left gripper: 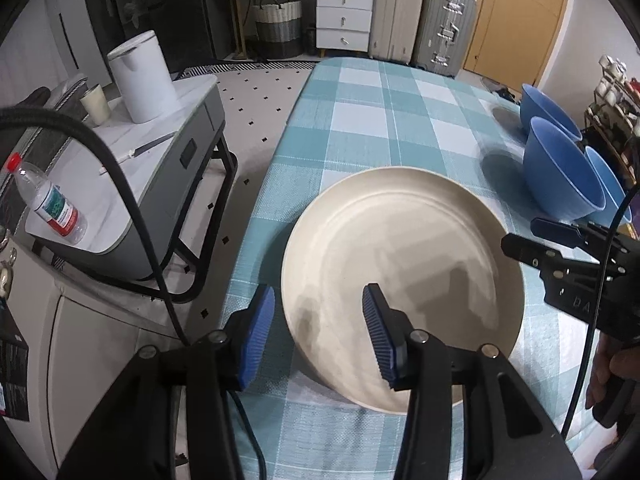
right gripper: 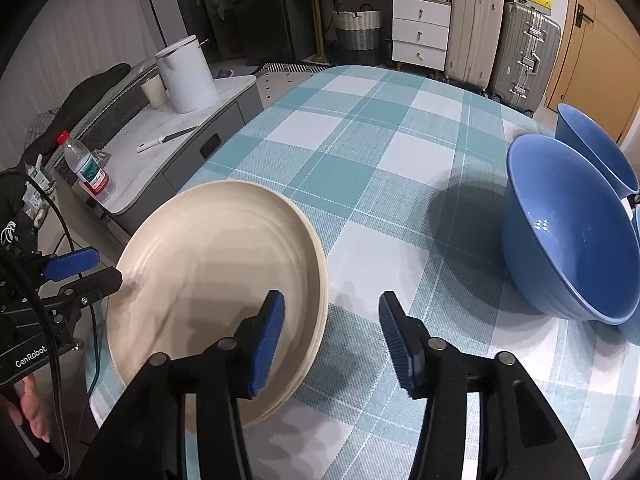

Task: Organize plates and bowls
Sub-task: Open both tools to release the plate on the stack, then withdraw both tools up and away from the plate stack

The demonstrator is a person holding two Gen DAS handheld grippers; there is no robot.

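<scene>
A stack of cream plates [left gripper: 404,280] lies on the checked tablecloth [left gripper: 360,120] near its left edge; it also shows in the right wrist view [right gripper: 216,280]. My left gripper [left gripper: 318,336] is open, its jaws straddling the stack's near left rim without touching. My right gripper [right gripper: 332,340] is open, its jaws either side of the stack's right rim; it also shows in the left wrist view [left gripper: 520,236]. Blue bowls [left gripper: 560,168] stand at the right; the nearest bowl [right gripper: 572,232] is right of my right gripper.
A grey side table [left gripper: 132,176] left of the table holds a white kettle [left gripper: 140,76], a cup [left gripper: 95,104], a knife and a water bottle [left gripper: 48,200]. Suitcases [left gripper: 424,20], drawers and a basket stand at the back. The table's left edge is close to the plates.
</scene>
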